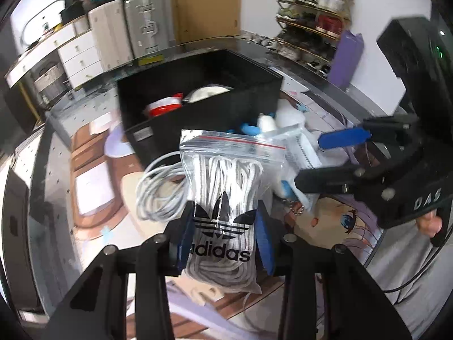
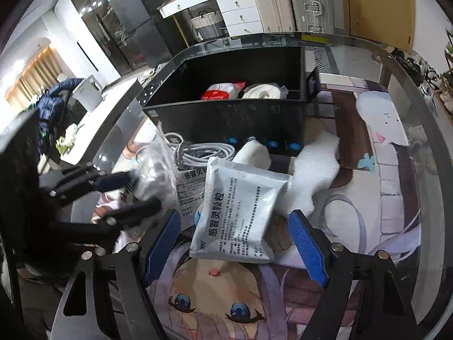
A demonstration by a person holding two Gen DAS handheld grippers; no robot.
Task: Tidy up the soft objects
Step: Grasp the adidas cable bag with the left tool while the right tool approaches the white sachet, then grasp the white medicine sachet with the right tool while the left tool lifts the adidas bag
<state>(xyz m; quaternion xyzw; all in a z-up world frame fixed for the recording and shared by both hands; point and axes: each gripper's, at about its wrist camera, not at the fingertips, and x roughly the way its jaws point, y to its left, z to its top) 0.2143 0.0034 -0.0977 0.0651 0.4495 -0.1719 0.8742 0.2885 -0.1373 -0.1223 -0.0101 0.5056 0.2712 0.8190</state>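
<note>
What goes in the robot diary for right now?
left tool: shut on bag of laces | right tool: open over medicine packet | black box: partly filled

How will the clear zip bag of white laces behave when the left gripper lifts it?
The clear zip bag of white laces will probably sag; its top leans unsupported above the left gripper. Glossy plastic may slip. Likely light.
</note>
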